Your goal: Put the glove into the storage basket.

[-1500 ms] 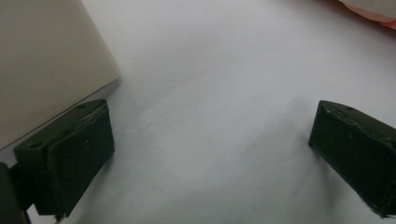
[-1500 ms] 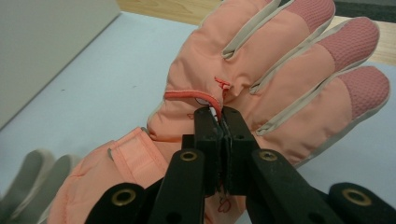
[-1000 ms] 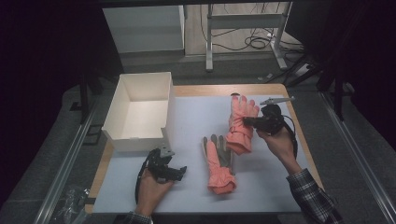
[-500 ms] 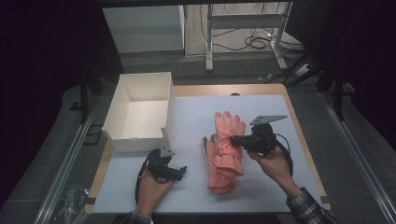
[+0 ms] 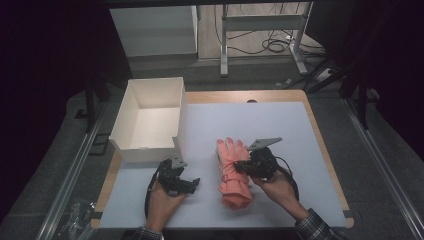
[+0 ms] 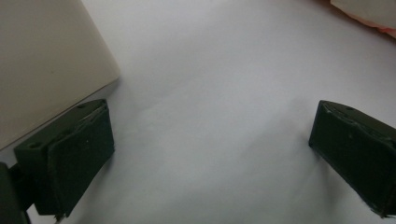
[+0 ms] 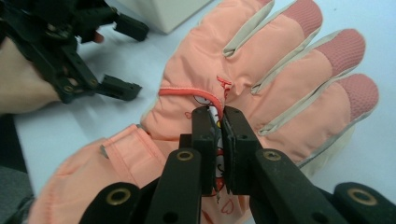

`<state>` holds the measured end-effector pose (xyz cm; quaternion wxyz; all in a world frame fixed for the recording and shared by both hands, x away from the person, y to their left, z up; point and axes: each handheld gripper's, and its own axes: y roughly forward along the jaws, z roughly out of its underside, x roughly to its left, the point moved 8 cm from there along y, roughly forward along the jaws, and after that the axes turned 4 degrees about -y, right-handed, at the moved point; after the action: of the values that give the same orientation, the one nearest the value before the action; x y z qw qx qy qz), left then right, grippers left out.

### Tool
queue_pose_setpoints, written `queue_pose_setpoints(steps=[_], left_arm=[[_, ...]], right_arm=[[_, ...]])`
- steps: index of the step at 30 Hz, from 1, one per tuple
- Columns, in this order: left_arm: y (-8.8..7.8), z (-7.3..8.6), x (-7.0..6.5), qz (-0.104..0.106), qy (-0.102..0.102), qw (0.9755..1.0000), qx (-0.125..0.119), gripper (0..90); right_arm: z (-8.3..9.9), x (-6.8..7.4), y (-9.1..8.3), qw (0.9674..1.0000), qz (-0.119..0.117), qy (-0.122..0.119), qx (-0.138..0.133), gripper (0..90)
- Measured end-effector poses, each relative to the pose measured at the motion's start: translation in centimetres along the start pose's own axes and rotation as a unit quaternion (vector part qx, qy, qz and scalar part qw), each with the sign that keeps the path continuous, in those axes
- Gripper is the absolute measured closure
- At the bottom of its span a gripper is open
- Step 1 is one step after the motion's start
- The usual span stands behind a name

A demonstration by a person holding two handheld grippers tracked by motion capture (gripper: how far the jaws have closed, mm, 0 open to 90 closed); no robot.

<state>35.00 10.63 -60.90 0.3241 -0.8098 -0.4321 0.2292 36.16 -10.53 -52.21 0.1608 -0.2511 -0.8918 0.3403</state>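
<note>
You are working on a worktop (image 5: pixel 300 130) covered by a pale sheet, with an open white box (image 5: pixel 150 120) standing at its far left, mouth up, likely waiting to take the gloves. Near the middle, slightly right, one pink glove (image 5: pixel 232 167) is lying on top of another, fingertips pointing far and cuffs near; the stacking suggests you are pairing them so both can go as one bundle.

Your right gripper (image 7: pixel 215 140) is reaching in from the right and pinching a small fold of the top glove's back, just below its knuckles. The fingers (image 7: pixel 233 140) are standing almost fully closed, with only that thin fabric between them, which is why so little gap is showing.

Your left gripper (image 5: pixel 187 182) is resting on the sheet just near the box's front corner, left of the gloves and apart from them. Its fingers (image 6: pixel 70 158) are spread wide and holding nothing, seemingly ready to help.
</note>
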Motion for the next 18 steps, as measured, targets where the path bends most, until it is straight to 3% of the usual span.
queue_pose_setpoints(steps=[5,8,11,15,18], left_arm=[[0.0,0.0,0.0,0.0,0.0,1.0,0.0,0.0],[0.0,0.0,0.0,0.0,0.0,1.0,0.0,0.0],[0.0,0.0,0.0,0.0,0.001,1.0,0.0,0.0],[0.0,0.0,0.0,0.0,0.0,1.0,0.0,0.0],[0.0,0.0,0.0,0.0,0.0,1.0,0.001,0.0]], right_arm=[[0.7,0.1,1.2,0.9999,0.009,-0.003,0.008,81.4],[0.6,0.1,1.1,0.9999,0.012,-0.011,0.004,74.5],[0.2,0.1,0.5,0.9998,0.011,-0.017,-0.006,67.3],[-0.8,0.0,-1.2,0.9989,0.018,-0.031,-0.029,64.8],[-0.8,-0.4,-2.0,0.9985,0.03,-0.037,-0.027,63.6]])
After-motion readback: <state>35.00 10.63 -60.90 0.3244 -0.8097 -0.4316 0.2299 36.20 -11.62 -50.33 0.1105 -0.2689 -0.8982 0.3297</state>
